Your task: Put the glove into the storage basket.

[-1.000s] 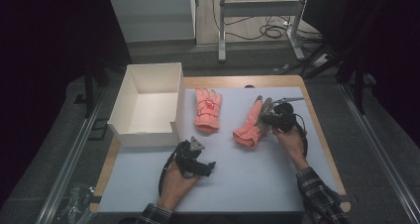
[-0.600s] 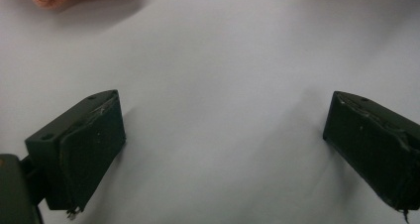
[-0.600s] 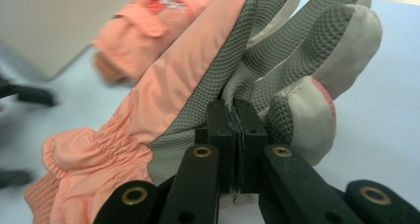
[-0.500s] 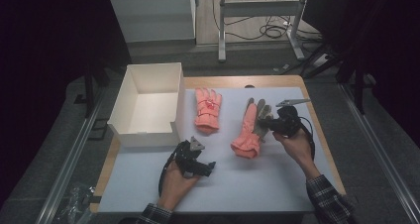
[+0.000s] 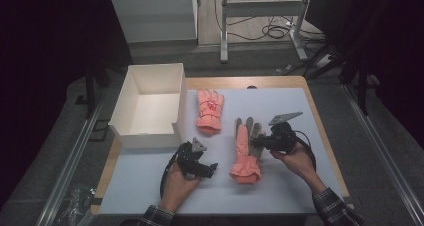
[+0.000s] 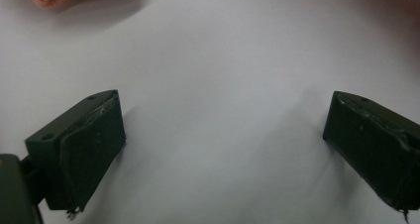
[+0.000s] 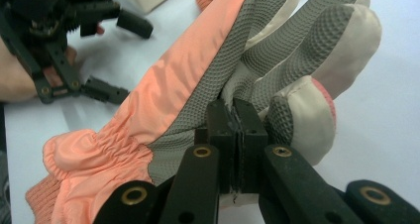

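Two grippers at the desk's near edge. Left gripper [image 5: 207, 168]: jaws spread wide, nothing between them, resting on the white cover. Right gripper [image 5: 257, 142]: jaws pinched tight on the grey palm fabric of the near glove [image 5: 245, 151], which lies mid-desk with its cuff nearest. Second glove [image 5: 209, 110]: flat, farther back. White box [image 5: 131, 118]: far-left corner.
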### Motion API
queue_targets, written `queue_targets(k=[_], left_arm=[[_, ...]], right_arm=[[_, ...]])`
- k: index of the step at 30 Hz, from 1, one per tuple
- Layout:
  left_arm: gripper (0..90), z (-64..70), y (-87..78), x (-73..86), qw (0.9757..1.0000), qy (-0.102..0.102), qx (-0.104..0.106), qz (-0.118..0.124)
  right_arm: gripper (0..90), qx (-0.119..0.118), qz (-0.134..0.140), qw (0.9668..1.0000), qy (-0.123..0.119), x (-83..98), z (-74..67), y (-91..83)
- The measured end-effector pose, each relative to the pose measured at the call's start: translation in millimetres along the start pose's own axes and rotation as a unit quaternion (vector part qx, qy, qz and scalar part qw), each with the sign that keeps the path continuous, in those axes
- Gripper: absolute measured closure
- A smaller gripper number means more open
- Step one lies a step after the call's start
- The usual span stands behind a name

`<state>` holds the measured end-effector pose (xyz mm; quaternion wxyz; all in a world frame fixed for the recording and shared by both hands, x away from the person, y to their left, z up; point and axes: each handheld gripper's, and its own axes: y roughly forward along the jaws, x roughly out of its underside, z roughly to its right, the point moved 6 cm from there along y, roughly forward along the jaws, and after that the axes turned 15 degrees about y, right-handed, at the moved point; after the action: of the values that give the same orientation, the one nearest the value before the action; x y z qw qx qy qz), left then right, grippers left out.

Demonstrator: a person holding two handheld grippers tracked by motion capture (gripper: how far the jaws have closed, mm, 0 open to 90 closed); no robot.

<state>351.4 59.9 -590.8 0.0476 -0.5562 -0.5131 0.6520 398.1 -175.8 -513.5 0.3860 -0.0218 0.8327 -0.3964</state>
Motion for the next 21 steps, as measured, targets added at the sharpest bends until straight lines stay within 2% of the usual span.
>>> queue_targets(k=[3, 6, 13, 15, 16, 19, 21], left_arm=[[2.4, 0.0, -0.1, 0.2, 1.0, 0.001, 0.0, -0.001], [2.4, 0.0, -0.2, 0.2, 1.0, 0.001, 0.0, -0.001], [2.4, 0.2, -0.2, 0.2, 1.0, 0.0, 0.001, -0.001], [2.4, 0.2, -0.2, 0.2, 1.0, 0.0, 0.001, -0.001], [2.4, 0.2, -0.2, 0.2, 1.0, -0.001, 0.001, -0.001], [2.4, 0.6, -0.1, 0.2, 1.0, -0.003, 0.001, -0.001], [2.4, 0.8, 0.0, 0.0, 1.0, -0.004, 0.001, 0.0]], right_arm=[[87.3, 0.001, -0.01, 0.9999, -0.012, -0.1, -0.6, 8.1], [87.1, 0.014, -0.022, 0.9992, -0.029, -0.5, 1.5, 21.0], [83.8, 0.036, -0.024, 0.998, -0.047, 2.1, 10.0, 37.5], [80.8, 0.038, -0.017, 0.9981, -0.045, 1.7, 10.6, 37.2], [77.1, 0.048, -0.009, 0.9974, -0.053, -0.5, 10.5, 34.2], [76.6, 0.054, -0.001, 0.9968, -0.059, -3.9, 9.6, 30.3], [71.8, 0.056, 0.012, 0.9969, -0.054, -11.6, 9.1, 25.1]])
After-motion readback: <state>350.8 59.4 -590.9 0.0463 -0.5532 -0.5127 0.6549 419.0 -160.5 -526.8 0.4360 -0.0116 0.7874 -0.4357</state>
